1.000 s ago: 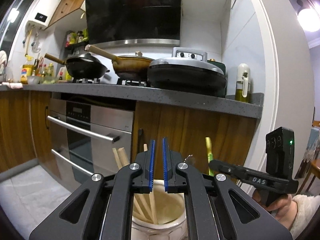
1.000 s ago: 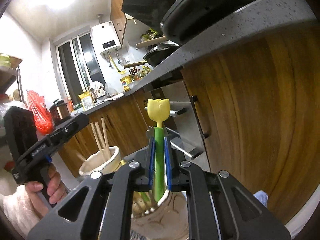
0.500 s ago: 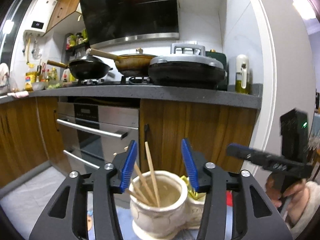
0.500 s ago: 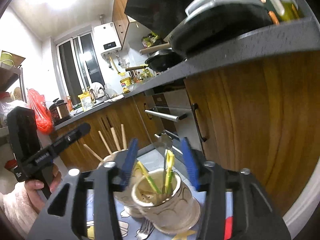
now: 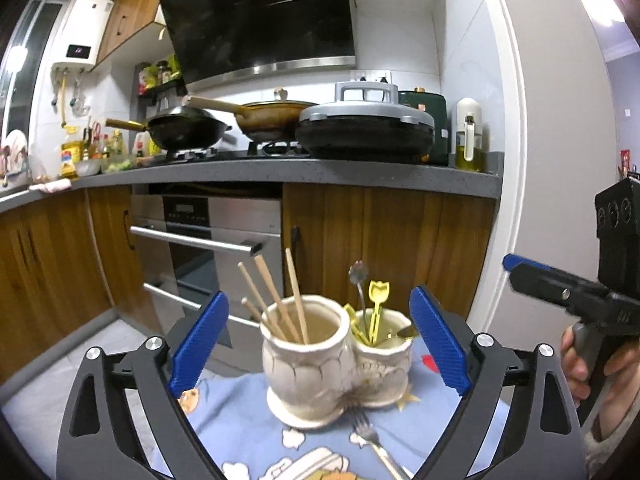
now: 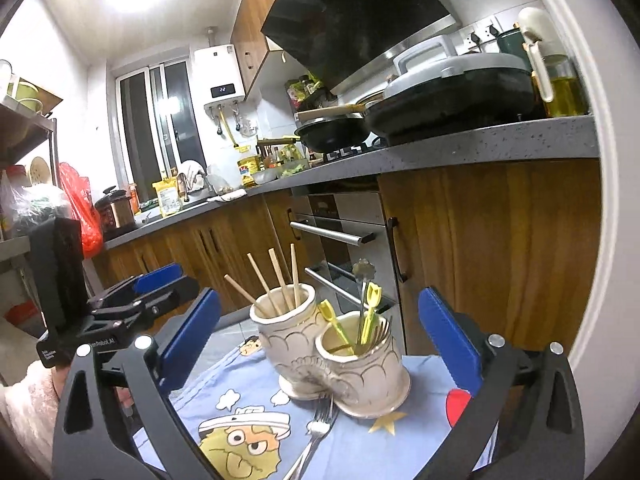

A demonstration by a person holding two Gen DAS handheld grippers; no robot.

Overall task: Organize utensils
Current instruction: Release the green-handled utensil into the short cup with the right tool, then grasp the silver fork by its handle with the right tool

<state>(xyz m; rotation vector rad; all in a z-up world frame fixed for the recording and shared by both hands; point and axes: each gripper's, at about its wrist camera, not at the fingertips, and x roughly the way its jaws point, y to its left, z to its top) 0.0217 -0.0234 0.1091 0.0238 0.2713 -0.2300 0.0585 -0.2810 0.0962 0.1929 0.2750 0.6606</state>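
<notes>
A cream double pot stands on a blue cartoon cloth (image 5: 240, 420). Its larger cup (image 5: 304, 364) (image 6: 280, 336) holds several wooden chopsticks (image 5: 296, 292). The smaller cup (image 5: 386, 364) (image 6: 364, 372) holds yellow tulip-topped utensils (image 5: 378, 292) (image 6: 372, 296) and a metal spoon (image 5: 357, 272). A metal fork (image 5: 374, 444) (image 6: 318, 428) lies on the cloth in front of the pot. My left gripper (image 5: 318, 308) is held back from the pot, its jaws opening wide, touching nothing. My right gripper (image 6: 319, 296) is also back from the pot, jaws opening, empty.
Behind the pot are wooden cabinet doors (image 5: 380, 240) and a steel oven (image 5: 208, 240) under a grey counter (image 5: 280, 170) with pans (image 5: 188, 130). The right gripper (image 5: 560, 292) shows at the right edge, the left gripper (image 6: 152, 284) at the left in the right wrist view.
Both grippers went from shut to wide open and drew back and up from the pot. The right one let go of a green-stemmed tulip utensil, which now stands in the smaller cup.
</notes>
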